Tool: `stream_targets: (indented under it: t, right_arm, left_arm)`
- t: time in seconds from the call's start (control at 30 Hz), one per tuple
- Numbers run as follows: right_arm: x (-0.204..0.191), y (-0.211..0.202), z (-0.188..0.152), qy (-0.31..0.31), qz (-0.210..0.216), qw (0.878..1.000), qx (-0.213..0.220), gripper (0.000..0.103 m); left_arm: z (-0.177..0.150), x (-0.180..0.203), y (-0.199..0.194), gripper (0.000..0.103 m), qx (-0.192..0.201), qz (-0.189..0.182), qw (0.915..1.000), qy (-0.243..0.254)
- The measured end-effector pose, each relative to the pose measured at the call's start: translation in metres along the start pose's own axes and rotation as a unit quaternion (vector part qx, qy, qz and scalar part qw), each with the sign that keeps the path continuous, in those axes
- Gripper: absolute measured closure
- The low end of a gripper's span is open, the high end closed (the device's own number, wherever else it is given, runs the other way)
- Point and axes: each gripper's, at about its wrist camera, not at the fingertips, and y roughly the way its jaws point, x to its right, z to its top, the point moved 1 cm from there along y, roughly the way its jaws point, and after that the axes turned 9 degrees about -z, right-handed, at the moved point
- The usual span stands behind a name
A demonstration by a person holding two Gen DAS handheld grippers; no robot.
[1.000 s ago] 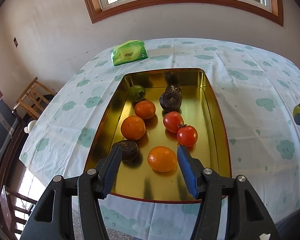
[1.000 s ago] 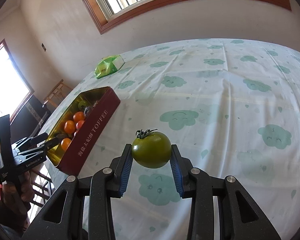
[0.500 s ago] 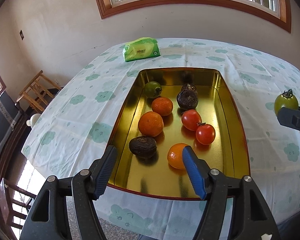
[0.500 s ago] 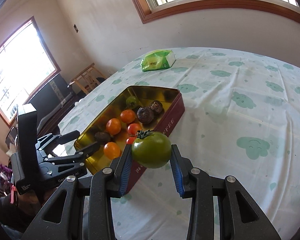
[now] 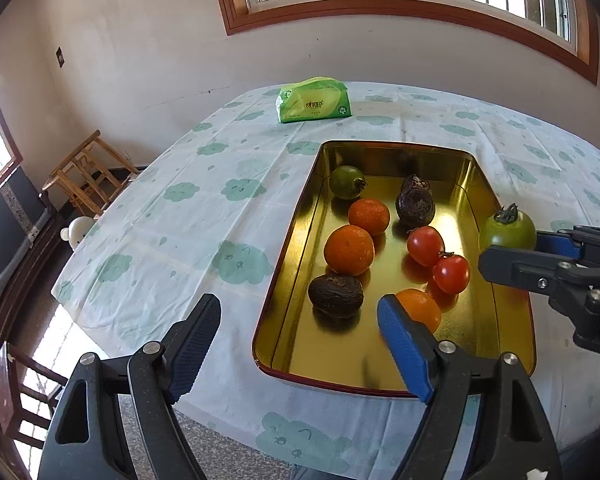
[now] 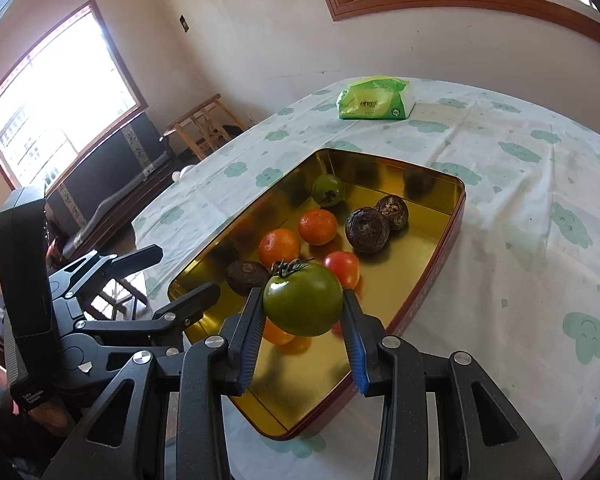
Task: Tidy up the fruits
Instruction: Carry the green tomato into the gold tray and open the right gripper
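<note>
Gold toffee tin point(image 6: 432, 272) is sitting on the cloud-print tablecloth point(image 6: 532, 216) near the table's front edge, already holding 8 pieces, so free floor is mostly at the near end and right side. Right gripper point(image 6: 302, 326) is clamping the green tomato point(image 6: 302, 305) between both blue pads, hanging it over the tin's near end, above the fruit and not touching anything. Left gripper point(image 5: 300, 344) is hovering wide apart and holding nothing, straddling the tin's near-left corner. Biggest risk: releasing here is likely dropping the tomato onto the orange point(image 5: 420, 308) or the 2 red tomatoes point(image 5: 438, 258) directly beneath, bruising them or sending it rolling. Second risk: the 2 grippers are crowding close at the near end, so a clash is possible. Smaller: round glossy skin may be slipping in the pads. Also inside: 2 mandarins point(image 5: 358, 234), 3 dark wrinkled passion fruits point(image 5: 415, 204), a smaller green tomato point(image 5: 346, 182) at the far-left corner. Green tissue pack point(image 5: 314, 100) is lying well beyond, clear of everything.
</note>
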Motion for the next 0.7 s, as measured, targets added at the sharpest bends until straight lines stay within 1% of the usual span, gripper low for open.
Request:
stream_targets:
  t: [0.07, 0.23, 0.33, 0.4, 0.43, 0.5, 0.57, 0.7]
  right_arm:
    - [0.0, 0.006, 0.003, 0.001, 0.0, 1.0, -0.003, 0.064]
    - [-0.002, 0.021, 0.01, -0.001, 0.002, 1.0, -0.011, 0.064]
    - [-0.004, 0.029, 0.013, -0.003, 0.004, 1.0, -0.015, 0.064]
    - [-0.007, 0.033, 0.015, -0.006, 0.005, 1.0, -0.017, 0.064]
    - [-0.008, 0.034, 0.016, -0.009, 0.004, 1.0, -0.018, 0.064]
    - [-0.009, 0.037, 0.017, -0.014, 0.003, 1.0, -0.019, 0.064]
    - [-0.01, 0.04, 0.018, -0.015, 0.003, 1.0, -0.02, 0.064]
    - [-0.01, 0.043, 0.022, -0.014, 0.005, 1.0, -0.018, 0.063]
  left_arm:
    - [0.0, -0.003, -0.001, 0.023, 0.005, 0.003, 1.0, -0.001]
    - [0.001, -0.009, -0.004, 0.019, 0.014, -0.007, 0.9999, -0.007]
    - [0.002, -0.013, -0.01, 0.016, 0.032, -0.011, 0.9994, -0.009]
    - [0.002, -0.016, -0.015, 0.006, 0.048, -0.02, 0.9985, -0.014]
    - [0.003, -0.018, -0.018, 0.005, 0.057, -0.023, 0.9979, -0.019]
    - [0.006, -0.021, -0.024, 0.004, 0.072, -0.015, 0.997, -0.024]
    - [0.008, -0.021, -0.026, 0.004, 0.081, -0.006, 0.9965, -0.019]
    - [0.009, -0.021, -0.028, 0.004, 0.086, -0.01, 0.9961, -0.015]
